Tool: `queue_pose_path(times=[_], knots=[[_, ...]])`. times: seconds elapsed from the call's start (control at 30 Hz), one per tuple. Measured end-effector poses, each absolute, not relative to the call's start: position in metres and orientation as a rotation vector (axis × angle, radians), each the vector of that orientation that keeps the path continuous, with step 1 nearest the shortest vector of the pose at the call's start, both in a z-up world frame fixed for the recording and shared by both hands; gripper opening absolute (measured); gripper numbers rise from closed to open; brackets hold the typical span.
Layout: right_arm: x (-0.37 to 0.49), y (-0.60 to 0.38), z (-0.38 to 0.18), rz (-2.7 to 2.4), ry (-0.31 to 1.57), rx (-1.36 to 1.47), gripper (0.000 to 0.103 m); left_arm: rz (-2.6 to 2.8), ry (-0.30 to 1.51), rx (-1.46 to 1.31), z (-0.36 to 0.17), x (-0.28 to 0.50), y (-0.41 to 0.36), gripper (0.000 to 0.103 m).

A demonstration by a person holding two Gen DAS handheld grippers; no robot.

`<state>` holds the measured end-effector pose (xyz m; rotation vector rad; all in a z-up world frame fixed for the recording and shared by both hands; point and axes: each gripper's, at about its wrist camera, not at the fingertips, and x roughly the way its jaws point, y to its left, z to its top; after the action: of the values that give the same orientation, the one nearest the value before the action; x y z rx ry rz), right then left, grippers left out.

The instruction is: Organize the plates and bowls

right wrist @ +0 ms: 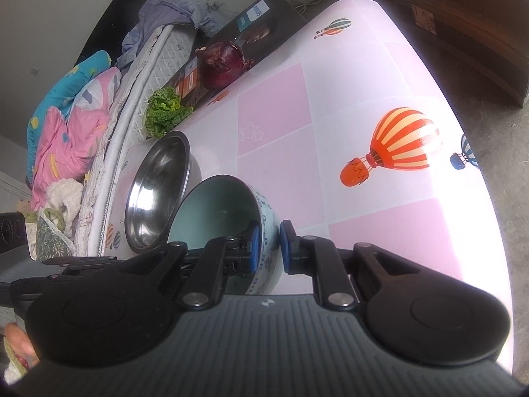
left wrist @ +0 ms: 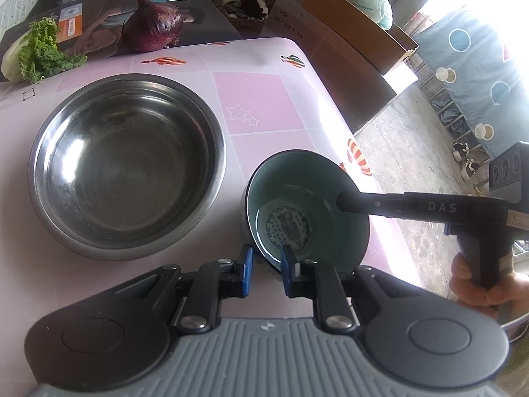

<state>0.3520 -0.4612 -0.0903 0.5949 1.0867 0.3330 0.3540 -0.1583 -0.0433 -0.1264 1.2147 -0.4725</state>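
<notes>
1. The counter [left wrist: 258,106], under a pink checked cloth printed with hot-air balloons, carries everything.
2. A flat printed box [left wrist: 99,23] lies at its far edge, with a red onion [left wrist: 153,24] on it and a leafy green vegetable [left wrist: 43,49] beside.
3. The steel bowl [left wrist: 127,165] sits upright and empty on the counter.
4. The ceramic bowl [left wrist: 307,211], pale green inside, is tilted just beside the steel bowl, near the counter's edge.
5. The left gripper [left wrist: 266,269] is clamped on the ceramic bowl's near rim.
6. The right gripper [right wrist: 267,248] is clamped on the opposite wall of the same bowl, one pad inside, one outside.
</notes>
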Motion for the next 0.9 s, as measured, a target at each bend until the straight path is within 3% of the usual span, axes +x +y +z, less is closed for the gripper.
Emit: queue_pose_path(times=[0.2,0.63,0.7,0.9], knots=[[0.347,-0.466,-0.087,0.338,1.095,0.598,0.016,-0.45,1.211,-0.08,-0.043,0.363,-0.164,0.022],[0.34,-0.467,-0.091,0.33,1.115,0.602,0.024,-0.428,1.245,-0.07,-0.055,0.378,-0.173,0.02],[0.341,-0.464,-0.091,0.335,1.11,0.588,0.017,-0.428,1.245,-0.068,-0.055,0.377,-0.173,0.02],[0.346,-0.458,-0.088,0.327,1.087,0.54,0.015,-0.449,1.266,-0.075,-0.055,0.371,-0.17,0.019]])
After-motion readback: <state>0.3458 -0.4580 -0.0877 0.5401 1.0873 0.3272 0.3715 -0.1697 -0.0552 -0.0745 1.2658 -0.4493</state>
